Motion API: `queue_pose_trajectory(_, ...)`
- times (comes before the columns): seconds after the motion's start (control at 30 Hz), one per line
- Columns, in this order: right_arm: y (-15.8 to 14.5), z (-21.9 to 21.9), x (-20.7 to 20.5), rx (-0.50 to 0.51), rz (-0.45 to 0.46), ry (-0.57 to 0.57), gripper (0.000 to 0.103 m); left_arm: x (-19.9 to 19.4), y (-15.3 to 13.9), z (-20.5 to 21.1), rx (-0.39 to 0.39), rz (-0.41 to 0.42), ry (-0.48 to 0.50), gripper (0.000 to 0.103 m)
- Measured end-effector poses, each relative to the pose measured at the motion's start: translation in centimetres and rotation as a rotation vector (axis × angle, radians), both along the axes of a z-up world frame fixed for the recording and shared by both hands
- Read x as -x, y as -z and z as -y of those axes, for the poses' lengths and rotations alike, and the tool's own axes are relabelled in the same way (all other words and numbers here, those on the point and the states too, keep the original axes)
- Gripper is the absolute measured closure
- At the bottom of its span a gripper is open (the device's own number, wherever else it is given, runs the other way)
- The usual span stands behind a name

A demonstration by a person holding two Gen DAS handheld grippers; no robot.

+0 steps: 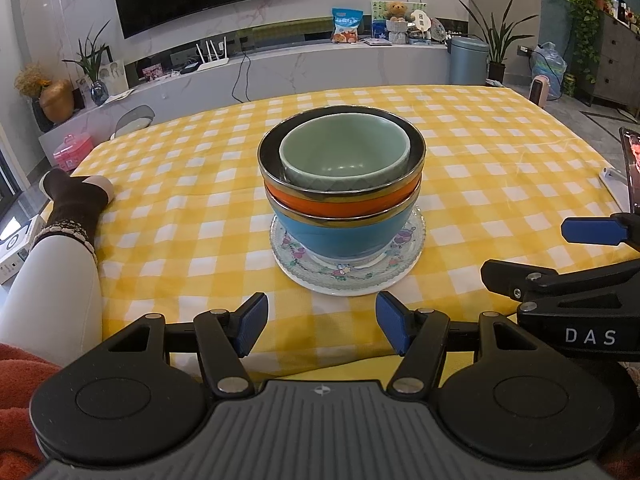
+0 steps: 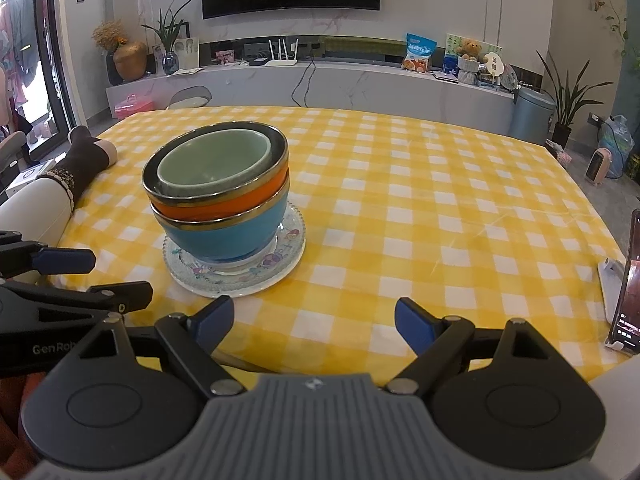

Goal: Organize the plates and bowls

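Observation:
A stack of bowls stands on a flowered glass plate resting on a white plate, on the yellow checked tablecloth. A blue bowl is at the bottom, an orange bowl sits in it, and a pale green bowl is nested on top. The same stack shows in the right wrist view: blue bowl, orange bowl, green bowl, plate. My left gripper is open and empty, just short of the plate. My right gripper is open and empty, to the right of the stack.
A person's leg in a brown sock rests on the table's left edge. A phone on a white stand is at the right edge. A TV console with plants, a router and a bin lies beyond the table.

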State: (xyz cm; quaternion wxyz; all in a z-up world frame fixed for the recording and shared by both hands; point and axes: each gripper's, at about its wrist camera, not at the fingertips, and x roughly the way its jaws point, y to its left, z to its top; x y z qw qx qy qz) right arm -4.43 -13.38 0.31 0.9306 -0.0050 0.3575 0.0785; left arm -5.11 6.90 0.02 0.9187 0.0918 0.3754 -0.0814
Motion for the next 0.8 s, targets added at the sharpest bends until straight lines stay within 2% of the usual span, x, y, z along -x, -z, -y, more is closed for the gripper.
queue_pose_trajectory(0.8,0.22,-0.11,-0.04,-0.002,-0.01,0.0,0.017,0.19,-0.01,0.18,-0.001,0.007,0.001,0.03)
